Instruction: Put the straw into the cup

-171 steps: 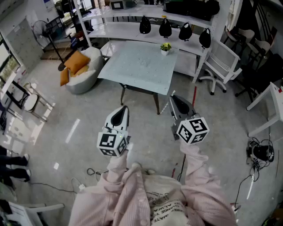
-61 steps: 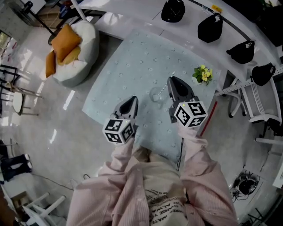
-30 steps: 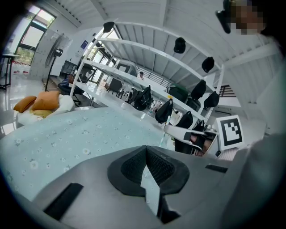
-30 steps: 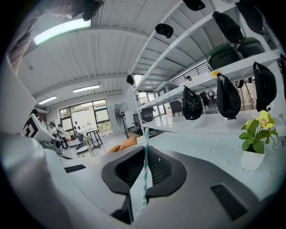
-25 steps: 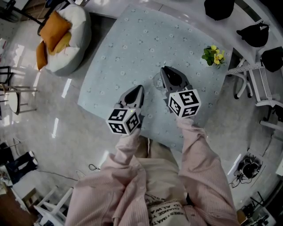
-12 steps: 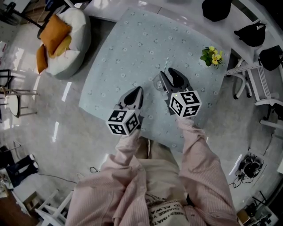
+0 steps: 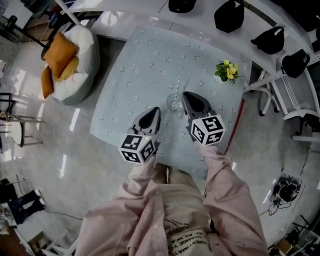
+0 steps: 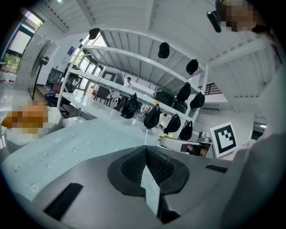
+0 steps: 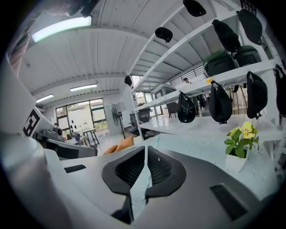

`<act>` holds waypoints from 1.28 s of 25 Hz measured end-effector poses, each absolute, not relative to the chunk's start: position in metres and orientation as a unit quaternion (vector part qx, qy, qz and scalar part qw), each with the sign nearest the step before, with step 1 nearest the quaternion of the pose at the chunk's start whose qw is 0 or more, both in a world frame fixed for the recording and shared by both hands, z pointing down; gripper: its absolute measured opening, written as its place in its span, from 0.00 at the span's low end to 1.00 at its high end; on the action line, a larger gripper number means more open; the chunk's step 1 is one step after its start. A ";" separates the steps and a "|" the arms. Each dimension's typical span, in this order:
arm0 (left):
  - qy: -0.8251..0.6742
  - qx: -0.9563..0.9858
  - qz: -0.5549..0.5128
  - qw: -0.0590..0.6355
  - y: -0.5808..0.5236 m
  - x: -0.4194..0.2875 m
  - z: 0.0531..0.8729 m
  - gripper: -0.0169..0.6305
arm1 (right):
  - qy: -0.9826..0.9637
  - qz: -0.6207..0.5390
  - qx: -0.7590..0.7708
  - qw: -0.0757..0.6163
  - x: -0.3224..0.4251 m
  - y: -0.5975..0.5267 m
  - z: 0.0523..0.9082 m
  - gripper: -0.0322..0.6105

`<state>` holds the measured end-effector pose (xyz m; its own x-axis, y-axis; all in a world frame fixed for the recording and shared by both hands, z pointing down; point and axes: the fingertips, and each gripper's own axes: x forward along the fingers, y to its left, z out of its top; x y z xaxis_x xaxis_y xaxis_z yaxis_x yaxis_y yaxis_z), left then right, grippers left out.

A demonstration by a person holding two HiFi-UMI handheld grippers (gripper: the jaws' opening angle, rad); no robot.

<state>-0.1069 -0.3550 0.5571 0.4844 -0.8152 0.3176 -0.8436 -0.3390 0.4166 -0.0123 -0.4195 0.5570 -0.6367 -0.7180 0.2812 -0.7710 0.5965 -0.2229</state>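
On the pale blue table point(image 7: 135, 75) stands a clear cup point(image 7: 174, 104), and a pale striped straw point(image 7: 178, 86) leans out of it, away from me. The right gripper point(image 7: 185, 94) hovers just right of the cup; its jaws are closing, almost together, with nothing between them. The left gripper point(image 7: 155, 110) hangs left of the cup and nearer to me, shut and empty. The left gripper view shows the left gripper point(image 8: 146, 148) with the straw point(image 8: 145, 135) poking up beyond its tips. In the right gripper view the right gripper point(image 9: 146, 147) points across the table.
A small white pot of yellow flowers point(image 7: 226, 71) stands at the table's far right corner. Beyond it a white shelf carries several black caps point(image 7: 229, 15). A white chair point(image 7: 287, 95) is at the right. A beanbag with orange cushions point(image 7: 75, 55) sits on the floor at the left.
The right gripper was over the cup, spread its jaws, then closed them and drew back to the right. The straw now stands free in the cup. Both grippers have risen a little.
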 end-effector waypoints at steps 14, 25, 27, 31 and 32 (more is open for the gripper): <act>-0.486 0.853 0.019 0.190 -0.339 -0.104 0.480 0.03 | -0.895 0.155 0.417 0.033 0.018 -0.385 0.490 0.05; -0.491 0.859 0.002 0.146 -0.331 -0.110 0.438 0.03 | -0.893 0.140 0.428 -0.013 0.039 -0.373 0.440 0.05; -0.494 0.858 -0.001 0.139 -0.331 -0.113 0.431 0.03 | -0.893 0.134 0.429 -0.019 0.042 -0.372 0.433 0.05; -0.499 0.858 -0.006 0.124 -0.330 -0.116 0.423 0.03 | -0.893 0.127 0.431 -0.032 0.048 -0.369 0.422 0.05; -0.500 0.857 -0.007 0.123 -0.330 -0.117 0.422 0.03 | -0.892 0.126 0.432 -0.035 0.050 -0.368 0.420 0.05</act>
